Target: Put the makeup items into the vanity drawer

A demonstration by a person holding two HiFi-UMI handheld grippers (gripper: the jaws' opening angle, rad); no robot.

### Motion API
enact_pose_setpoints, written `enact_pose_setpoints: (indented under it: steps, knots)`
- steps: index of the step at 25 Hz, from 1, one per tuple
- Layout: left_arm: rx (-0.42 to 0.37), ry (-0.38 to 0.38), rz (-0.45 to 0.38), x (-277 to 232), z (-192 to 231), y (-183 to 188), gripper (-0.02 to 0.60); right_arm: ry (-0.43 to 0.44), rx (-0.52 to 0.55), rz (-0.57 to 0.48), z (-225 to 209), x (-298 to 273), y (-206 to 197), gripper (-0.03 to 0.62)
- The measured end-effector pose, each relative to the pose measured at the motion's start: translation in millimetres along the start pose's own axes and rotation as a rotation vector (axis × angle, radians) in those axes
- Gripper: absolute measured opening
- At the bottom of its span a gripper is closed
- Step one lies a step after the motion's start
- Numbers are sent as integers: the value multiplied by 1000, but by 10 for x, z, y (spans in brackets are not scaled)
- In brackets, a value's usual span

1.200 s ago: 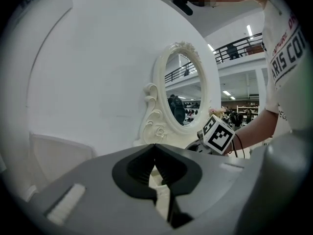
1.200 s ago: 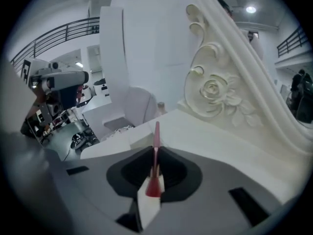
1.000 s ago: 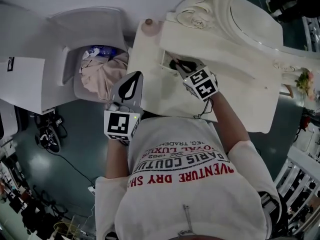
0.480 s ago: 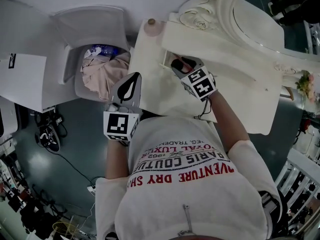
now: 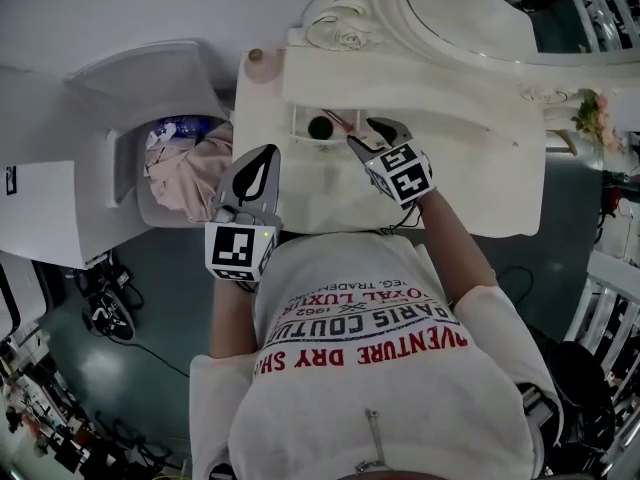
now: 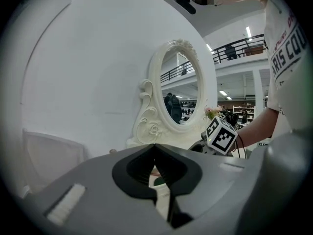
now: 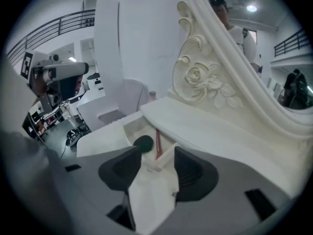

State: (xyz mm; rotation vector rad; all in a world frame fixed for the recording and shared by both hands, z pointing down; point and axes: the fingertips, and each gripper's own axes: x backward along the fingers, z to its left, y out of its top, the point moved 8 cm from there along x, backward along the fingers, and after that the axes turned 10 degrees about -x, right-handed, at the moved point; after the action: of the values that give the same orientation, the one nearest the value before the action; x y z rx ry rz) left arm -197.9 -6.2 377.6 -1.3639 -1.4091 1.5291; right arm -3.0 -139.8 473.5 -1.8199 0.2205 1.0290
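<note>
The white vanity's drawer (image 5: pixel 300 128) stands pulled out. Inside it lie a dark round makeup item (image 5: pixel 320 127) and a thin red stick (image 5: pixel 338 120); the right gripper view shows the round item (image 7: pixel 143 143) and the stick (image 7: pixel 158 143) just past the jaws. My right gripper (image 5: pixel 367 133) hovers at the drawer's right edge; its jaws have just been opening and are open, with nothing between them (image 7: pixel 156 165). My left gripper (image 5: pixel 255 173) hangs off the vanity's left front, fingertips together and empty (image 6: pixel 155 153).
An ornate oval mirror (image 5: pixel 470 18) rises at the vanity's back. A small brown knob-like object (image 5: pixel 256 56) sits on the vanity's far left corner. To the left stands a white tub (image 5: pixel 130 158) holding pink cloth (image 5: pixel 195 163). Flowers (image 5: pixel 585 118) stand at the right end.
The right gripper opened inside the drawer, left the makeup items lying there and drew back toward the right. The left gripper stayed shut and shifted slightly.
</note>
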Motion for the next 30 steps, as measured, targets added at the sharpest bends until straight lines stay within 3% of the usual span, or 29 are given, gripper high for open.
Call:
enact_pose_setpoints:
  steps: [8, 12, 16, 24, 27, 30]
  knots:
    - [-19, -162, 24, -357, -192, 16, 11, -187, -228, 25, -391, 271, -564, 183]
    - [-29, -211, 47, -528, -228, -10, 11, -214, -277, 75, -490, 174, -815, 183]
    - [-38, -241, 66, -648, -214, -24, 11, -212, -287, 89, -438, 29, -898, 183]
    - [-26, -260, 105, -676, -133, -153, 11, -282, -209, 127, -447, -198, -826, 183]
    - [-14, -251, 115, -654, -78, -191, 11, -332, -214, 145, -482, -205, -824, 112]
    - [-10, -243, 111, -645, -37, -191, 11, -344, -189, 155, -474, -201, -822, 100]
